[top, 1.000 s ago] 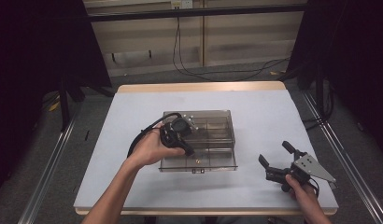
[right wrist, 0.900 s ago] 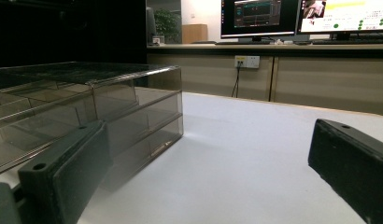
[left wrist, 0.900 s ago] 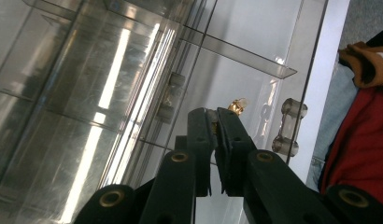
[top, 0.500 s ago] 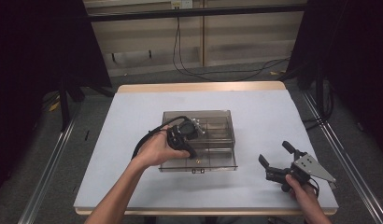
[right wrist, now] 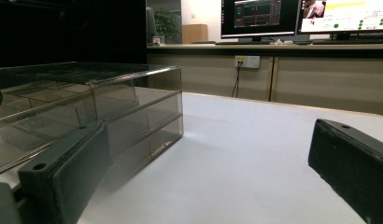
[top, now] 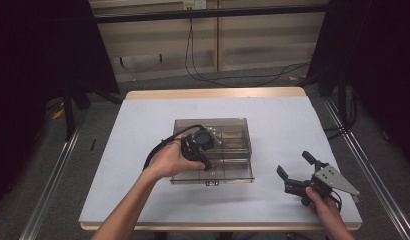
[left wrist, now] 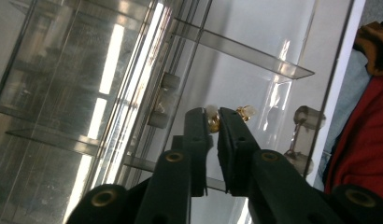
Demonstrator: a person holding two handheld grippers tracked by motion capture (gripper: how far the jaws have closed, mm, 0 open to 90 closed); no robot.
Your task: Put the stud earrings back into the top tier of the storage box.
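Since the earlier frame: left hand (top: 169, 161) and left gripper (top: 207, 165) shifted slightly toward the near side of the clear compartment box (top: 233, 131); right gripper (top: 295, 171) unchanged.

Left gripper (left wrist: 214, 122): jaws nearly closed, a narrow gap between them, having just been opening a little. A small brass-coloured screw (left wrist: 213, 122) sits between the tips; whether the pads press on it cannot be told for certain, though it appears pinched. Gripper points down into a near compartment of the box.

Second small brass-coloured piece (left wrist: 246, 111): just beside the right-hand jaw tip, on the box floor.

Right gripper (right wrist: 203, 172): jaws spread wide, released, nothing between them; held low over the desk at near right, well apart from the box.

Clear compartment box (right wrist: 87, 109): smoky transparent plastic, internal dividers, a small latch at the near edge; centre of desk.

Desk (top: 143, 130): pale grey-white top with wooden edging at the far side.

Room: dark curtains left and right, wood-panelled wall beyond, black cables trailing on the floor (top: 243, 76); monitors (right wrist: 259, 18) on a far counter in the right gripper view.

Obstruction: left hand and gripper body cover the box's near-left compartments in the high view.
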